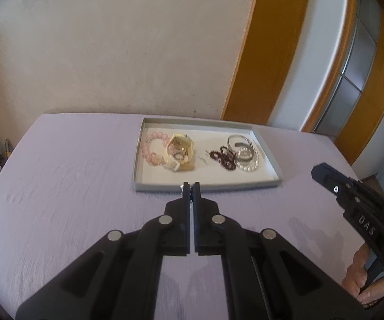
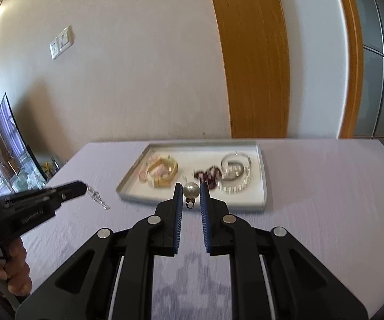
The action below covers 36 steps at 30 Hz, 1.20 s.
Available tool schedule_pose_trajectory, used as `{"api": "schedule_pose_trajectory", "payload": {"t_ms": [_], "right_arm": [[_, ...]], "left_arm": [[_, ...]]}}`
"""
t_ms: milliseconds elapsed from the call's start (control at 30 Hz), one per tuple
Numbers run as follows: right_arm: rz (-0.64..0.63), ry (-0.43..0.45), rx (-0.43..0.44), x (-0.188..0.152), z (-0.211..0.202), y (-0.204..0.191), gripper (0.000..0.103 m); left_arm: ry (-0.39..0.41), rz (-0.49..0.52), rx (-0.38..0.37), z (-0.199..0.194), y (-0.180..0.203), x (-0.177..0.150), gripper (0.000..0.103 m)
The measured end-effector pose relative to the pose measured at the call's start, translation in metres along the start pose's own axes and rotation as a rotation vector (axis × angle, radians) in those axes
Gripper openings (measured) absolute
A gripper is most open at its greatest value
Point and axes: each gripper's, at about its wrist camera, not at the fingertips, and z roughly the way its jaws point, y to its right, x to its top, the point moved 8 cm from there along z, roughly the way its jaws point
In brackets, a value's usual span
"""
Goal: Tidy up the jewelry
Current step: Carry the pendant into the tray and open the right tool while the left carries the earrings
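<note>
pearl pendant [image 2: 191, 190] between right tool [image 2: 191, 196] pads, ring end downward

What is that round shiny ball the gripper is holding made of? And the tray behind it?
The ball looks like a pearl, real or imitation: smooth, creamy-white, with a soft glossy highlight, and a small dark metal ring hanging under it. The right gripper pinches it. The tray looks like thin grey card or painted metal, matte, with low folded-up walls; the pictures leave that open.

Both cameras look forward and downward along their tongs, from above the near part of the bench [image 1: 71, 160] toward the far wall. Both views share the tray [image 1: 208, 185] [image 2: 192, 204], close ahead, and each sees the other tongs at its edge.
</note>
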Motion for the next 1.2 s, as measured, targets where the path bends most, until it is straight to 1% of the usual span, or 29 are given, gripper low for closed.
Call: {"api": "schedule_pose_trajectory", "payload": {"t_ms": [167,300,400,467,533,600,667,733,800,933,1067,1133,1200], "right_arm": [[0.01,0.015,0.006,0.032,0.035,0.003,0.014],[0.009,0.003,-0.029,0.051,0.081,0.006,0.014],[0.03,0.001,-0.049,0.059,0.107,0.011,0.014],[0.048,0.01,-0.052,0.06,0.116,0.015,0.014],[0.053,0.023,-0.047,0.057,0.122,0.016,0.014],[0.028,0.003,-0.045,0.052,0.132,0.016,0.014],[0.026,-0.002,-0.054,0.05,0.137,0.02,0.014],[0.032,-0.008,-0.037,0.049,0.14,0.022,0.014],[0.052,-0.014,-0.028,0.048,0.142,0.026,0.014],[0.093,-0.021,-0.007,0.049,0.143,0.035,0.014],[0.095,-0.034,-0.005,0.047,0.147,0.034,0.014],[0.099,-0.055,0.007,0.044,0.152,0.032,0.016],[0.106,-0.072,0.009,0.043,0.156,0.032,0.021]], "left_arm": [[0.004,-0.015,-0.005,0.025,-0.008,0.029,0.002],[-0.013,-0.044,-0.002,0.06,-0.017,0.051,0.002],[0.002,-0.071,0.013,0.079,-0.023,0.07,0.002],[0.018,-0.084,0.023,0.085,-0.025,0.08,0.002],[0.021,-0.1,0.013,0.091,-0.024,0.086,0.002],[0.022,-0.111,-0.008,0.094,-0.02,0.089,0.002],[0.024,-0.106,-0.014,0.098,-0.018,0.087,0.002],[-0.003,-0.081,-0.017,0.106,-0.015,0.084,0.002],[-0.024,-0.091,-0.04,0.111,-0.014,0.081,0.002],[-0.023,-0.071,-0.035,0.111,-0.013,0.082,0.002],[-0.02,-0.059,-0.04,0.108,-0.01,0.082,0.002],[-0.026,-0.056,-0.04,0.11,-0.009,0.082,0.002],[-0.033,-0.054,-0.036,0.113,-0.009,0.081,0.002]]}}
